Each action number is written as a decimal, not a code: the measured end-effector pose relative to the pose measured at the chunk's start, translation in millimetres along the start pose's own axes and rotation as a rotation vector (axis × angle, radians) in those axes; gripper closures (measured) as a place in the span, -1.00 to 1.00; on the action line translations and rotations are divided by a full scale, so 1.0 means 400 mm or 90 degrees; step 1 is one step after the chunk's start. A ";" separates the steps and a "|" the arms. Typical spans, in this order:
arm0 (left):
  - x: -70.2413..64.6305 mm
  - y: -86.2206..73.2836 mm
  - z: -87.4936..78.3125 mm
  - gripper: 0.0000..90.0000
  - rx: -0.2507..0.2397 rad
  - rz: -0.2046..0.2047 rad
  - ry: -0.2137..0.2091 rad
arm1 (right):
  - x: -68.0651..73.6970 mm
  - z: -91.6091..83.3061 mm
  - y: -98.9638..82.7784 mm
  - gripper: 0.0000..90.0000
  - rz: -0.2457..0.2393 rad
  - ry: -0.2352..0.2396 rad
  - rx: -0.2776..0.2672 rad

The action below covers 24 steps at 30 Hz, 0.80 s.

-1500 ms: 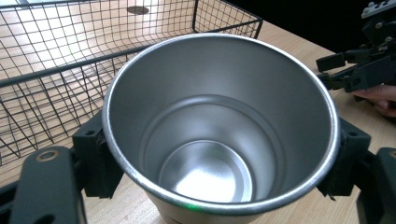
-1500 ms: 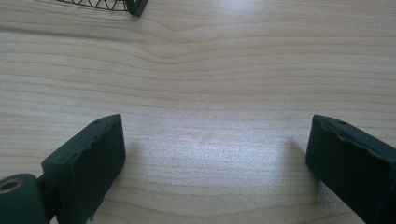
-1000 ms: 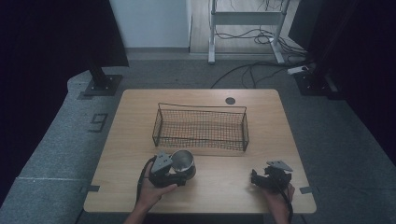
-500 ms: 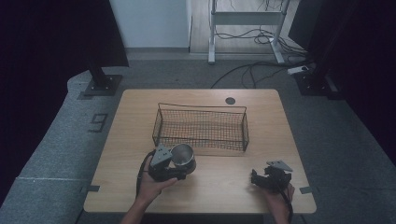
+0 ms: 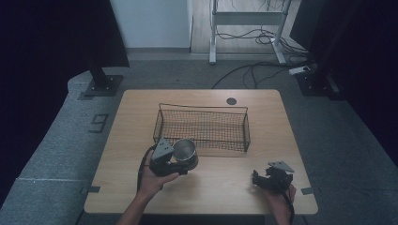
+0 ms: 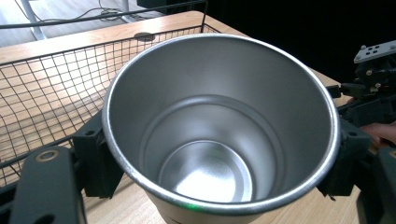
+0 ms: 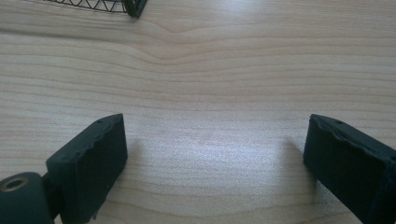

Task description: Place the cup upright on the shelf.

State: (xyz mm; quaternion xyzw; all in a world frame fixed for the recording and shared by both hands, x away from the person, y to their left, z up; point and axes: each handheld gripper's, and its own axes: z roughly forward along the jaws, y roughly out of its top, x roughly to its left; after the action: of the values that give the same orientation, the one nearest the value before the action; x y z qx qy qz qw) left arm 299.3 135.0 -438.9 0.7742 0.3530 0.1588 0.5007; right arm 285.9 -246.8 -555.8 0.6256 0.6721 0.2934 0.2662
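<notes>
The left gripper (image 5: 180,161) grips the steel cup (image 5: 185,153) by its sides, probably lifted just clear of the table (image 5: 141,108), beside the wire basket's (image 5: 202,125) front-left corner. Placing it inside remains. The right gripper (image 5: 263,180) rests wide open near the table's front-right corner.

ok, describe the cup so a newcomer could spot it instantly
Start at the wooden table and find the black wire basket at its middle. Just in front of the basket's near-left corner, the left claw grips a metal cup. It is the one shiny, round, open-topped thing there, and empty inside.
</notes>
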 end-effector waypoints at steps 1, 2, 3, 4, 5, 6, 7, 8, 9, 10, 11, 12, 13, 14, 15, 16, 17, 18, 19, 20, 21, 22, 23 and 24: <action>0.001 0.002 0.001 -0.57 0.000 0.000 0.000 | 0.000 0.000 0.000 -0.86 0.000 0.000 0.000; 0.002 0.004 0.002 -0.57 0.001 0.000 0.000 | 0.000 0.000 0.000 -0.86 0.000 0.000 0.000; 0.002 0.005 0.004 -0.57 0.000 -0.001 0.001 | 0.000 0.000 0.000 -0.86 0.000 0.000 0.000; 0.004 0.007 0.005 -0.57 0.001 -0.001 0.002 | 0.000 0.000 0.000 -0.86 0.000 0.000 0.000; 0.005 0.008 0.006 -0.57 0.001 -0.002 0.002 | 0.000 0.000 0.000 -0.86 0.000 0.000 0.000; 0.006 0.009 0.007 -0.57 0.001 -0.002 0.002 | 0.000 0.000 0.000 -0.86 0.000 0.000 0.000; 0.007 0.010 0.009 -0.57 0.001 -0.004 0.003 | 0.000 0.000 0.000 -0.86 0.000 0.000 0.000; 0.009 0.010 0.011 -0.57 0.002 -0.005 0.004 | 0.000 0.000 0.000 -0.86 0.000 0.000 0.000; 0.010 0.011 0.014 -0.57 0.002 -0.004 0.006 | 0.000 0.000 0.000 -0.86 0.000 0.000 0.000; 0.011 0.012 0.015 -0.57 0.003 -0.003 0.007 | 0.000 0.000 0.000 -0.86 -0.001 0.000 0.000; 0.012 0.014 0.017 -0.57 0.003 -0.003 0.006 | 0.000 0.000 0.000 -0.86 -0.001 0.000 0.000; 0.013 0.015 0.018 -0.57 0.003 -0.004 0.006 | 0.000 0.000 0.000 -0.86 0.000 0.000 0.000; 0.014 0.017 0.019 -0.57 0.003 -0.004 0.006 | 0.000 0.000 0.000 -0.86 0.000 0.000 0.000; 0.014 0.018 0.020 -0.57 0.002 -0.005 0.006 | 0.000 0.000 0.000 -0.86 0.000 0.000 0.000; 0.015 0.020 0.021 -0.57 0.003 -0.004 0.005 | 0.000 0.000 0.000 -0.86 0.000 0.000 0.000; 0.016 0.021 0.022 -0.57 0.003 -0.004 0.006 | 0.000 0.000 0.000 -0.86 -0.001 0.000 0.000; 0.017 0.023 0.023 -0.57 0.003 -0.003 0.007 | 0.000 0.000 0.000 -0.86 0.000 0.000 0.000; 0.018 0.024 0.024 -0.57 0.003 -0.004 0.007 | 0.000 0.000 0.000 -0.86 0.000 0.000 0.000; 0.019 0.025 0.025 -0.57 0.003 -0.004 0.008 | 0.000 0.000 0.000 -0.86 0.000 0.000 -0.001; 0.020 0.026 0.027 -0.57 0.002 -0.006 0.009 | 0.000 0.000 0.000 -0.86 0.000 0.000 0.000; 0.022 0.027 0.029 -0.57 0.003 -0.005 0.009 | 0.000 0.000 0.000 -0.86 0.000 0.000 0.000; 0.022 0.028 0.031 -0.57 0.003 -0.006 0.010 | 0.000 0.000 0.000 -0.86 0.000 0.000 -0.001; 0.022 0.029 0.032 -0.57 0.004 -0.006 0.010 | 0.000 0.000 0.000 -0.86 0.000 0.000 0.000; 0.023 0.031 0.034 -0.57 0.004 -0.005 0.010 | 0.000 0.000 0.000 -0.86 0.000 0.000 -0.001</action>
State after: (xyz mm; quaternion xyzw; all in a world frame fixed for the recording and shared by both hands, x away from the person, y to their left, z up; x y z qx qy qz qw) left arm 318.6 129.5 -435.0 0.7731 0.3604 0.1620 0.4962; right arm 285.8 -246.9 -555.8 0.6255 0.6720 0.2934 0.2667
